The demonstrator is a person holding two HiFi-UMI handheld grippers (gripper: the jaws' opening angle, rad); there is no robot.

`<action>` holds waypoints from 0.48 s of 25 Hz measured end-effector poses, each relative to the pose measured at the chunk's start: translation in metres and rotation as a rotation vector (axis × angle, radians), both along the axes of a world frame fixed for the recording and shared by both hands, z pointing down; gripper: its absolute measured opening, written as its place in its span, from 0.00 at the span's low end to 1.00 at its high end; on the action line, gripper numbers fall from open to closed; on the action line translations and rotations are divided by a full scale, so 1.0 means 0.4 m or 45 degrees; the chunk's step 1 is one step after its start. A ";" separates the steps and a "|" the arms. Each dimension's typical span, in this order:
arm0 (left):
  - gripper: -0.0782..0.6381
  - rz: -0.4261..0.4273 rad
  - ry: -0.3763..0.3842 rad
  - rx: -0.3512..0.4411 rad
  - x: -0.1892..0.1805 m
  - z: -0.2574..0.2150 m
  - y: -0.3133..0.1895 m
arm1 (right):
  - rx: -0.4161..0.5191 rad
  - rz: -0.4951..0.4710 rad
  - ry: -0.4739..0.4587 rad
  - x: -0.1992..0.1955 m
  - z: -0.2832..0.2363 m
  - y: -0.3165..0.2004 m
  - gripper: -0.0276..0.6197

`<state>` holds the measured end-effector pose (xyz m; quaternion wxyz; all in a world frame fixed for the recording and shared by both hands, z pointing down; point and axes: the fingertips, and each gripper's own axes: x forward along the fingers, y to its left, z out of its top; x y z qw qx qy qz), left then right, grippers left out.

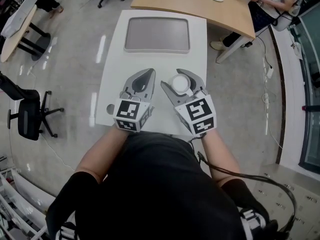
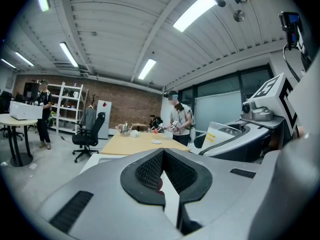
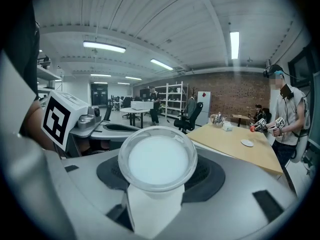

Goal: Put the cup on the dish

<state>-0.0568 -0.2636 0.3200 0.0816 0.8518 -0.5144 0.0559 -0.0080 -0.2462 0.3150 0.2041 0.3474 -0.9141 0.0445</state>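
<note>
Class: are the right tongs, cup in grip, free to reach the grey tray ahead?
Probably yes: the right tongs hold the cup, and only bare table lies between them and the tray.

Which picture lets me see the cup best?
The right gripper view: the cup fills the middle, held between the jaws, round end facing the camera. The head view shows it small, from above, in the right gripper. The left gripper view catches only a side glimpse at the right.
</note>
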 end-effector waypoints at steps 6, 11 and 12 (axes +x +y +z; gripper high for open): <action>0.11 -0.006 0.016 0.019 -0.043 -0.024 -0.045 | 0.010 0.004 0.009 -0.038 -0.029 -0.041 0.44; 0.11 -0.006 0.000 0.043 -0.083 -0.044 -0.090 | 0.014 0.013 0.012 -0.073 -0.037 -0.069 0.44; 0.11 -0.004 -0.008 0.052 -0.093 -0.047 -0.100 | 0.013 0.014 0.013 -0.083 -0.037 -0.075 0.44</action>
